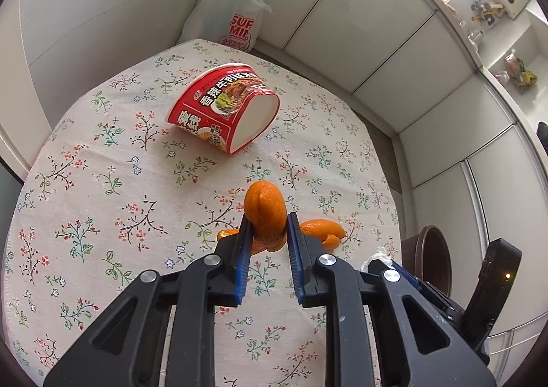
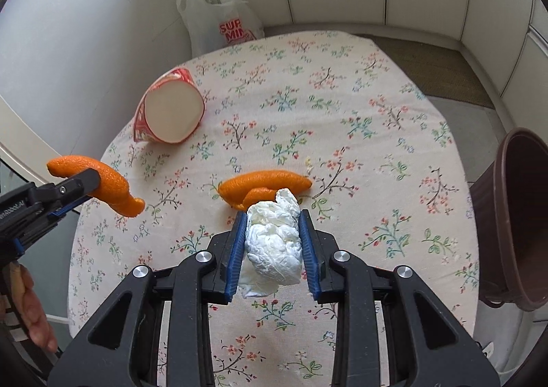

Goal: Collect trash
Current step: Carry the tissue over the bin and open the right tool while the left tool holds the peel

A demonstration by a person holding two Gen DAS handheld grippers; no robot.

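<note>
White wall panels enclose a table under a floral tablecloth [image 2: 359,120]. At the right edge of the right wrist view, a brown bin [image 2: 517,215] is cut off, its inside unseen. A white plastic bag [image 2: 219,17] stands at top centre, its contents indistinct. A red noodle cup [image 1: 226,106] lies tipped over, showing only its base. The left gripper [image 1: 265,227] clamps one orange peel [image 1: 265,209]; another peel [image 2: 263,186] lies on the cloth. The right gripper [image 2: 274,226] pinches a crumpled tissue [image 2: 274,243].
</note>
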